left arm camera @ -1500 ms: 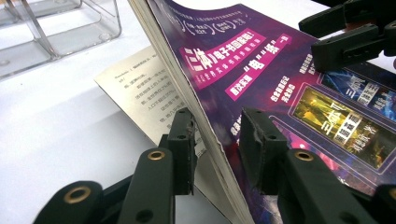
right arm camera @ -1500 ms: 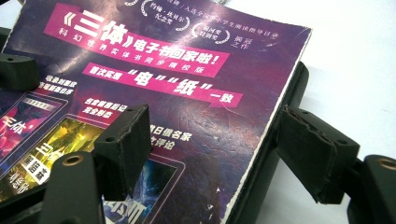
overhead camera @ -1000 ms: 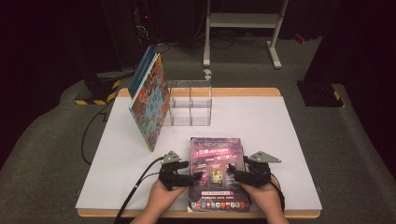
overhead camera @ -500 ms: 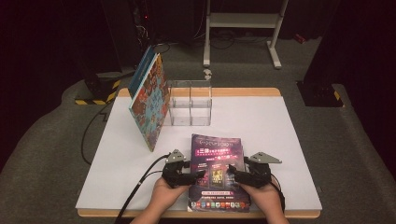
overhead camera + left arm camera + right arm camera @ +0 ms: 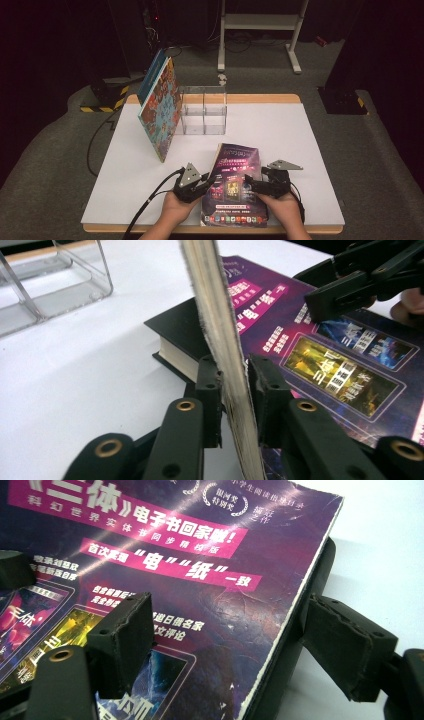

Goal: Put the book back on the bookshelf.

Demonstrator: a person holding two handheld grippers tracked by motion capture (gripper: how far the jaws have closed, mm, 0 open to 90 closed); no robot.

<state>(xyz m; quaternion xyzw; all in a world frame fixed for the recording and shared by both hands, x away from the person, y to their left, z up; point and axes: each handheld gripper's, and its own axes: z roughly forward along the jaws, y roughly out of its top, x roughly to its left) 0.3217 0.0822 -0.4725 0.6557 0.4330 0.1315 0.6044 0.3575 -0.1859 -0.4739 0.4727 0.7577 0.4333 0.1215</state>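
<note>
The purple book (image 5: 234,185), pinched between the just-closed left gripper (image 5: 234,390) jaws, may slip since the right gripper (image 5: 240,645) straddles it spread.

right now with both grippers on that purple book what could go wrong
1. The left gripper, whose jaws have just been closing, pinches only the purple book's thin edge; lifting there could bend or tear it.
2. The right gripper's jaws have just been opening and straddle the other edge unpressed, so that side may sag or slide off the black book underneath.
</note>
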